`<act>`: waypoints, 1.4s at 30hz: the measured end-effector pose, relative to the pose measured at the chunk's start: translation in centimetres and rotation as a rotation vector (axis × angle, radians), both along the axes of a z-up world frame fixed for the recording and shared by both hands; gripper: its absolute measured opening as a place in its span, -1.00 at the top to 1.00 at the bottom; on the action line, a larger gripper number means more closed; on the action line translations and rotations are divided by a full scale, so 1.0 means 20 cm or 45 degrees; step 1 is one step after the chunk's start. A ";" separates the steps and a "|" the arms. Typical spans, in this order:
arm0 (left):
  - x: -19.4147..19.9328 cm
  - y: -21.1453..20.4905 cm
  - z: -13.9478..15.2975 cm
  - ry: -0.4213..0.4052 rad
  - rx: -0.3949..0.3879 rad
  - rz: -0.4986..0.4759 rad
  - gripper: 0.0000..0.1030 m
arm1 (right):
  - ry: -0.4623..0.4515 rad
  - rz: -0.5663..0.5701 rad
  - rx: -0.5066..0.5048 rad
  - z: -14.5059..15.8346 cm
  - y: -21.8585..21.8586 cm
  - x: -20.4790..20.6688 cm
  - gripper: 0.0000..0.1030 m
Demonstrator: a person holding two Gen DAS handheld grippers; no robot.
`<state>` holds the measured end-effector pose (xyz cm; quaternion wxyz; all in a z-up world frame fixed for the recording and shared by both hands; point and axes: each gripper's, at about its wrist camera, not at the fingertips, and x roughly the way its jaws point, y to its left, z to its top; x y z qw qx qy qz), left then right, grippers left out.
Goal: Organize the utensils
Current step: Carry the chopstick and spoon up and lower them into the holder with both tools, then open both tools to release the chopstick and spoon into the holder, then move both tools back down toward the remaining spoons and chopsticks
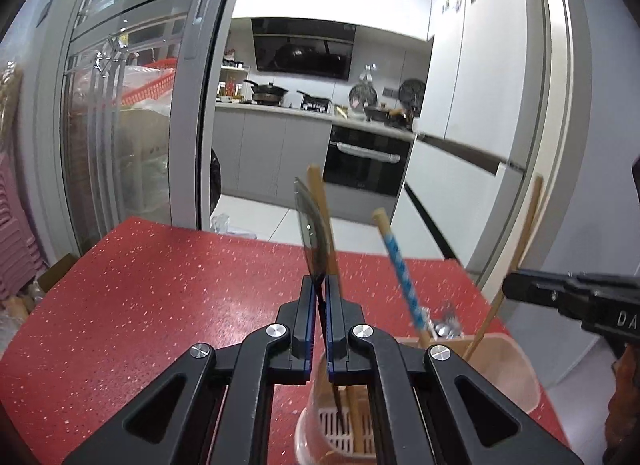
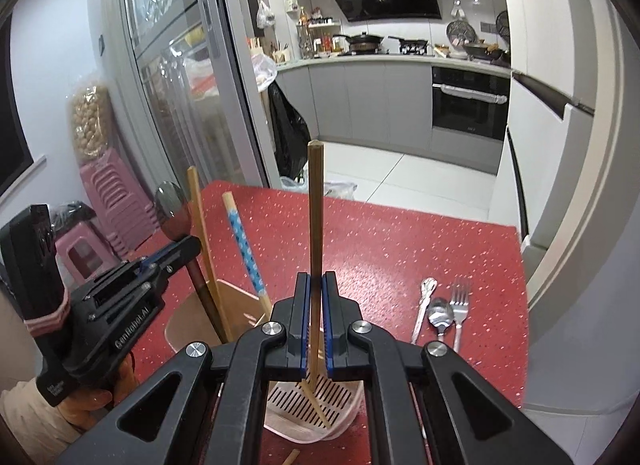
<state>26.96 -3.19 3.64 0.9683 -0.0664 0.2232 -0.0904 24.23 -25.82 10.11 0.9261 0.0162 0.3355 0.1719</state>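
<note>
My left gripper (image 1: 319, 285) is shut on a dark-handled metal spoon (image 1: 311, 229), bowl up, its handle reaching into the pink utensil holder (image 1: 508, 369) below. In the right wrist view the left gripper (image 2: 188, 245) holds the spoon (image 2: 172, 205) over the holder's left compartment (image 2: 188, 321). My right gripper (image 2: 316, 285) is shut on a wooden chopstick (image 2: 316, 205) that stands upright, its tip in the slotted compartment (image 2: 296, 397). A blue-patterned chopstick (image 2: 244, 241) and a plain chopstick (image 2: 200, 225) stand in the holder.
A spoon (image 2: 438, 315), a fork (image 2: 460, 301) and an ornate-handled utensil (image 2: 424, 305) lie on the red speckled table (image 2: 400, 245) at the right. A loose chopstick end (image 2: 290, 457) lies at the front. Beyond the table edge are the kitchen floor and a glass door.
</note>
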 end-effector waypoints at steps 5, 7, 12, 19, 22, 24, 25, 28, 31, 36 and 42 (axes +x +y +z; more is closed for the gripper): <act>-0.02 -0.01 -0.01 0.034 0.040 -0.014 0.47 | 0.035 0.006 0.035 0.00 0.01 0.03 0.86; -0.02 -0.01 -0.01 0.055 0.044 -0.016 0.47 | 0.046 0.003 0.042 0.00 0.01 0.04 0.86; -0.03 -0.02 0.00 0.080 0.070 -0.005 0.46 | 0.095 0.007 0.067 -0.02 0.02 0.07 0.85; -0.03 -0.02 0.00 0.117 0.095 0.005 -0.41 | 0.135 -0.020 0.131 -0.05 -0.03 0.08 0.21; -0.06 -0.01 0.02 0.075 0.094 0.034 -1.00 | 0.115 -0.035 0.123 -0.04 -0.04 0.03 0.21; -0.06 -0.02 0.02 0.089 0.103 0.032 -1.00 | 0.093 -0.048 0.124 -0.04 -0.06 0.00 0.21; -0.06 -0.02 0.02 0.087 0.106 0.039 -1.00 | 0.087 -0.056 0.126 -0.03 -0.07 -0.02 0.21; -0.08 0.00 0.04 0.077 0.097 0.055 -1.00 | 0.084 -0.064 0.143 -0.02 -0.10 -0.06 0.20; -0.12 0.02 0.05 0.061 0.112 0.066 -1.00 | 0.080 -0.081 0.151 -0.02 -0.12 -0.12 0.06; -0.21 0.07 0.05 0.122 0.132 0.037 -1.00 | 0.073 -0.089 0.198 -0.01 -0.16 -0.24 -0.63; -0.36 0.14 -0.08 0.275 0.210 0.038 -1.00 | 0.124 -0.074 0.219 -0.05 -0.15 -0.41 -0.70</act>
